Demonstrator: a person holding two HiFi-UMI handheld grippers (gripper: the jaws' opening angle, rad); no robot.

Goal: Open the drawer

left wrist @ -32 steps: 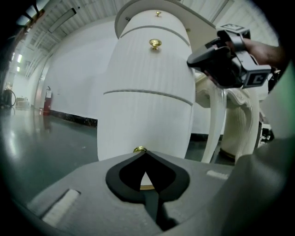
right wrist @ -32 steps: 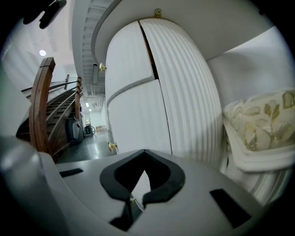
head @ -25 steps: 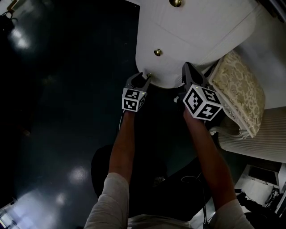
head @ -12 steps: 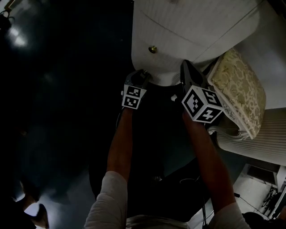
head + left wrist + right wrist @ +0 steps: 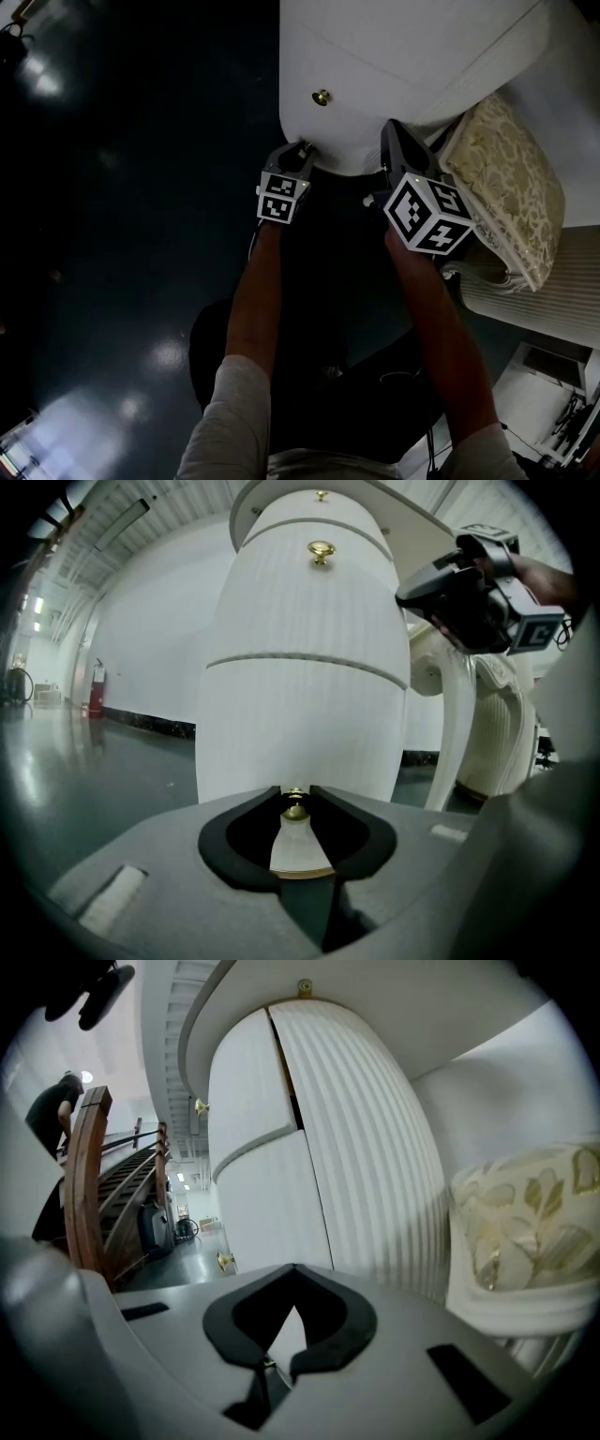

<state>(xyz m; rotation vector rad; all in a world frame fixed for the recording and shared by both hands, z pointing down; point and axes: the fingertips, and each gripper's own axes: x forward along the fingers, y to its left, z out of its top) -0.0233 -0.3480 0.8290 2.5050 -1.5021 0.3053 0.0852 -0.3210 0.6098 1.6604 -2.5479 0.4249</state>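
Note:
A white, rounded, ribbed cabinet [image 5: 403, 56] stands ahead, its drawer fronts [image 5: 300, 724] stacked with brass knobs [image 5: 322, 97]. My left gripper [image 5: 302, 148] is at the lowest drawer front. In the left gripper view the lowest brass knob [image 5: 295, 808] sits between the black tips of that gripper [image 5: 295, 791]. Its jaws are closing around the knob, and I see no firm pinch. My right gripper [image 5: 389, 131] hovers beside the cabinet's right flank, also seen as a dark shape [image 5: 469, 583]. Its tips [image 5: 295, 1267] meet, shut on nothing.
A gold-patterned cushion [image 5: 511, 187] lies on a pale ribbed seat [image 5: 553, 291], close on the right of the cabinet. Dark glossy floor [image 5: 122, 234] spreads to the left. A wooden stair rail [image 5: 84, 1185] and a distant person [image 5: 56, 1110] show in the right gripper view.
The left gripper's tips have edged onto the lowest knob, which showed just beside them before. The right gripper has held its place.

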